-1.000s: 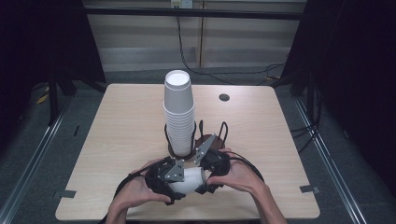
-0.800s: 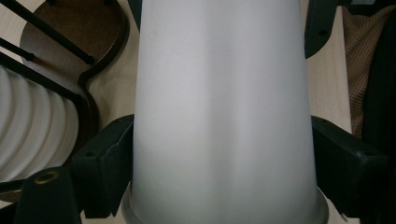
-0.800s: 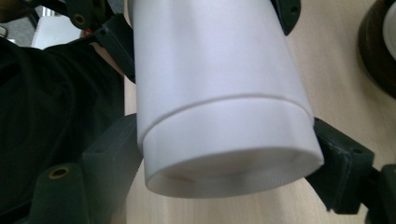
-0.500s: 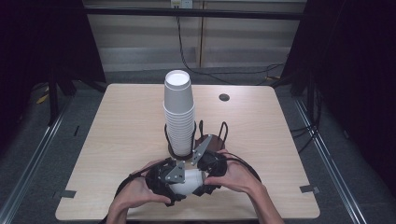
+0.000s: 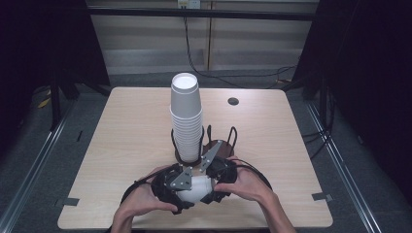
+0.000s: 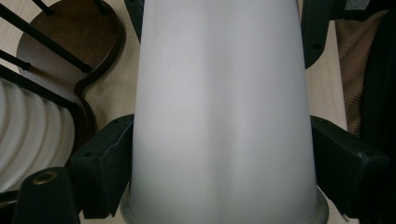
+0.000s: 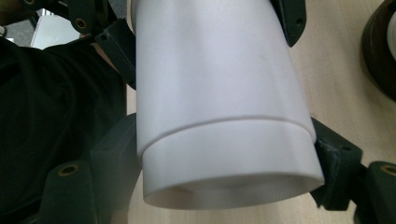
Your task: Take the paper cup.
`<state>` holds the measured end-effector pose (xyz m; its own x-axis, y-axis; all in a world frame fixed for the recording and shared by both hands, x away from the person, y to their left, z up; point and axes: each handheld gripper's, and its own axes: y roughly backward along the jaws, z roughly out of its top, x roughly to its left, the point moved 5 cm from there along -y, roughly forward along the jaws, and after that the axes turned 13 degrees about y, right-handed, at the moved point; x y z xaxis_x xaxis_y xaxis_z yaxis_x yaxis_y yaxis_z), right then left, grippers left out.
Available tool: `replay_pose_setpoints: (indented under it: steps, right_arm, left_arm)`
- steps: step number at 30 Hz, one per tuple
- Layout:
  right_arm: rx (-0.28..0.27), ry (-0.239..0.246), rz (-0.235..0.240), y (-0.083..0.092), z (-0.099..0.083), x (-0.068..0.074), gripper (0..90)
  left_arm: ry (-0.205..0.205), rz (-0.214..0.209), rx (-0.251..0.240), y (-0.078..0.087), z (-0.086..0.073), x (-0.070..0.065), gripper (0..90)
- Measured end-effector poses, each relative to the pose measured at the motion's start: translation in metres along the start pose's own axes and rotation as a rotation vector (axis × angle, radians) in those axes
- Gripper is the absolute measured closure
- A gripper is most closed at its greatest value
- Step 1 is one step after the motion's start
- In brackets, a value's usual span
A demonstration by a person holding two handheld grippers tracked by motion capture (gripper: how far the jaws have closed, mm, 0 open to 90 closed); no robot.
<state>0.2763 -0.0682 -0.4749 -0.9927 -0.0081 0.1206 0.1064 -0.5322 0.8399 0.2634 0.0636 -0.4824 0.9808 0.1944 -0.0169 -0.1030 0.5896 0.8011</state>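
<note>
A white paper cup [image 5: 195, 189] lies on its side between my two grippers, just above the table's front edge. My left gripper [image 5: 171, 187] is shut on it near the rim, with a black jaw pressed on each side of the cup [image 6: 224, 116]. My right gripper [image 5: 217, 175] is shut on the base end of the cup [image 7: 219, 107], where a step line runs round the wall. The two grippers face each other. A tall stack of white cups [image 5: 186, 116] stands in a dark wooden holder [image 5: 214, 147] with black wire posts, right behind the grippers.
The holder's second, bare round base [image 6: 70, 42] lies close beyond the held cup. A small dark round disc [image 5: 233, 101] sits at the table's far right. The person's hands [image 5: 248, 187] wrap both grippers. Cables trail off the front of the wooden table [image 5: 121, 131].
</note>
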Motion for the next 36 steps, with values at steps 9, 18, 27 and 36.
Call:
replay_pose_setpoints:
  steps: [9,18,27,36]
  right_arm:
    - [0.001,-0.003,0.008,0.0,-0.002,-0.001,23.6]
    - [-0.006,0.006,-0.004,0.006,0.0,0.0,23.6]
    - [-0.02,-0.015,-0.009,0.011,-0.002,-0.001,23.5]
    - [-0.024,-0.037,-0.022,0.013,-0.013,-0.004,23.4]
  left_arm:
    - [0.002,-0.008,-0.032,0.0,0.0,0.0,13.1]
    - [0.014,-0.042,-0.163,0.014,0.003,0.002,14.5]
    - [0.069,-0.032,-0.213,0.019,0.003,0.007,14.9]
    - [0.114,-0.037,-0.26,0.025,0.001,0.012,16.1]
